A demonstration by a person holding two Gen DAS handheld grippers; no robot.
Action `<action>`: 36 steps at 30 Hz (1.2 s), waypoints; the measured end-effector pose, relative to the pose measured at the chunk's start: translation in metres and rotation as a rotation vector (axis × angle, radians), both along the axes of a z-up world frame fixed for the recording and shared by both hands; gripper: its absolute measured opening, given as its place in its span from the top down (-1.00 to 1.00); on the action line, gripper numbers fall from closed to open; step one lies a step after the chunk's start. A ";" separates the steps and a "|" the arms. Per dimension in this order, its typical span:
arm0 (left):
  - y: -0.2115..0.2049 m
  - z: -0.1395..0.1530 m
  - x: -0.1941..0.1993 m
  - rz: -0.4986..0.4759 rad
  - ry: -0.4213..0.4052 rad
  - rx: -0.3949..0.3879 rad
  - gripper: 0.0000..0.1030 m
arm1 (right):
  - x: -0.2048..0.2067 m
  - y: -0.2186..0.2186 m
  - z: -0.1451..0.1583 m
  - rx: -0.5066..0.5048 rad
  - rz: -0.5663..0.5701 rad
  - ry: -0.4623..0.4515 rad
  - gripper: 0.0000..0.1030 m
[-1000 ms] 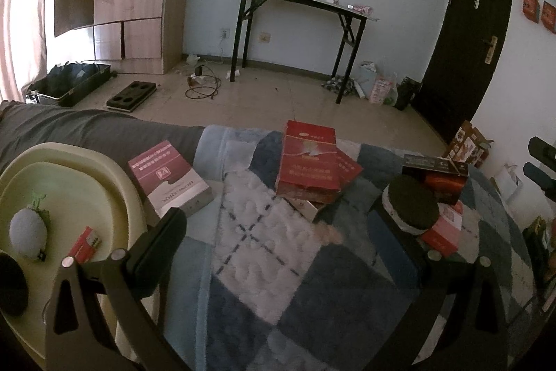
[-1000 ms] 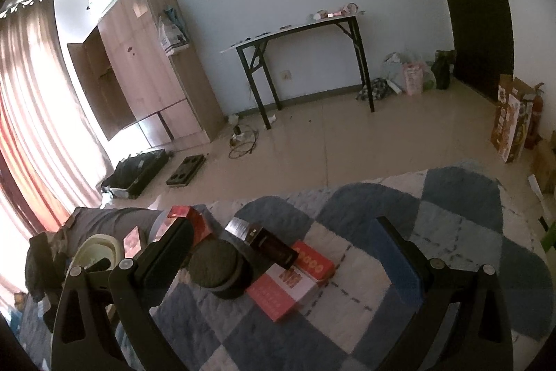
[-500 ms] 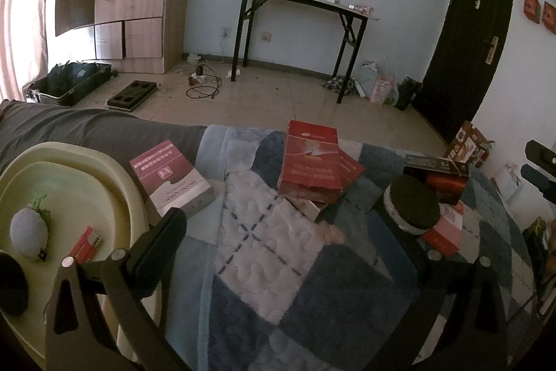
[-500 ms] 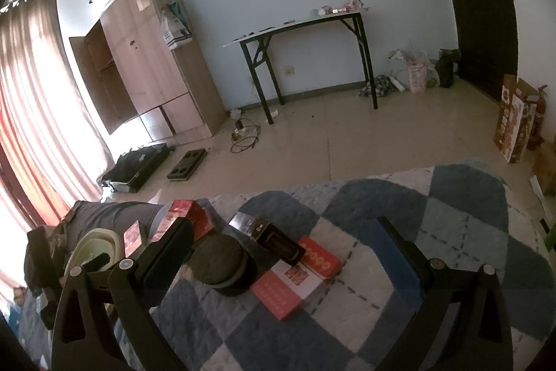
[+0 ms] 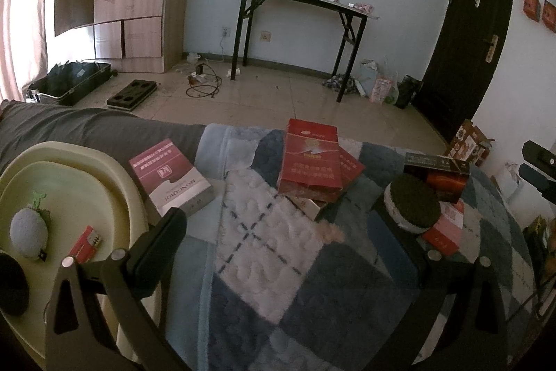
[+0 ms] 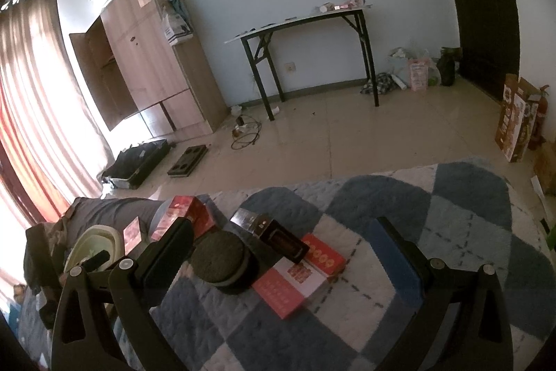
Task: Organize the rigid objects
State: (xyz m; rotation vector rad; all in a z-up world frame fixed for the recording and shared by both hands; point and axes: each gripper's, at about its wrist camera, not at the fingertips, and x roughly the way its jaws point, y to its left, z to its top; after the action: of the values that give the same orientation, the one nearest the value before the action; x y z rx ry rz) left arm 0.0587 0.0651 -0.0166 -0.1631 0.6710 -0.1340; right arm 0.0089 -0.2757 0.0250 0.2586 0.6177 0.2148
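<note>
Both tongs wide, empty. Round dark tin (image 6: 222, 261) just ahead-left of right gripper (image 6: 283, 251), nearer than left gripper (image 5: 278, 233); black box (image 6: 274, 232) behind tin, long axis diagonal.

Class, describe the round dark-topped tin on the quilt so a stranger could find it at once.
Start at the blue checked quilt and go to the pile of boxes on its right side. The round tin sits there on a flat pink box, beside a long dark box. It is the only round thing among boxes.
</note>
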 end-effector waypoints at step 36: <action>0.020 0.058 0.023 0.141 -0.021 0.242 -1.00 | 0.005 -0.009 -0.006 -0.044 0.008 0.033 -0.99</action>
State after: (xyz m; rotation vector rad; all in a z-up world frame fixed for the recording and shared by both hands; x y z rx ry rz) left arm 0.0813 0.0850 0.0410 0.0242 0.6471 0.0807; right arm 0.0136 -0.2843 0.0187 0.2175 0.6558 0.2048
